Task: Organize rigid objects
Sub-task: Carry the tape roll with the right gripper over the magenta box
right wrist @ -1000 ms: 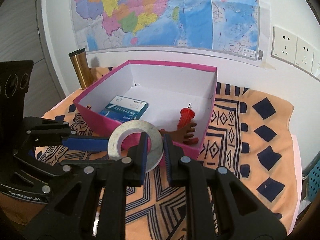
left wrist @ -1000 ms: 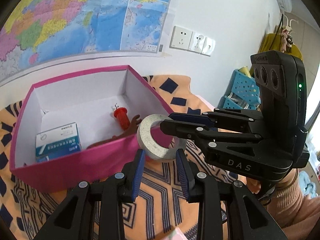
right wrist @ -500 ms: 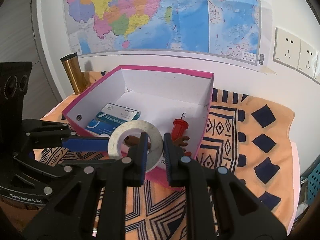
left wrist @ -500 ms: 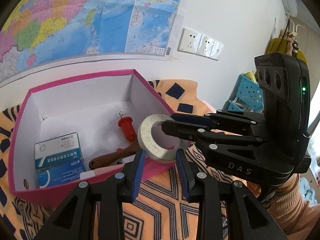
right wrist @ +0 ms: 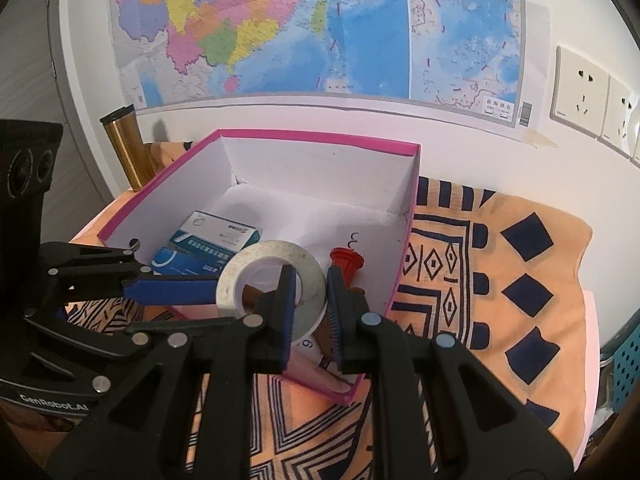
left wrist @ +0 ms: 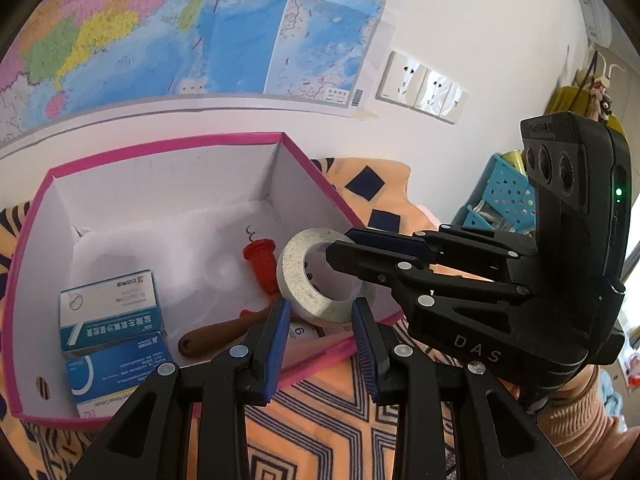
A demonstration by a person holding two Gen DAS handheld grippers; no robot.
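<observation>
Tape roll [right wrist: 270, 282] in R hand-held gripper [right wrist: 309, 304], over box [right wrist: 320, 145]

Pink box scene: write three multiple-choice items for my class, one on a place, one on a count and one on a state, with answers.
1. Where is the tape roll?
A. Flat on the box floor
B. Held in the air over the pink box
C. Standing on a carton

2. How many blue-and-white cartons lie in the box?
A. One
B. Two
C. Four

3. How is the right gripper?
A. Wide open, holding nothing
B. Shut on nothing
C. Shut on the tape roll

Answers: 1 B, the roll hangs clear of the box floor. 2 B, one carton rests on another. 3 C, one finger passes through the roll's hole and the other presses outside.
</observation>
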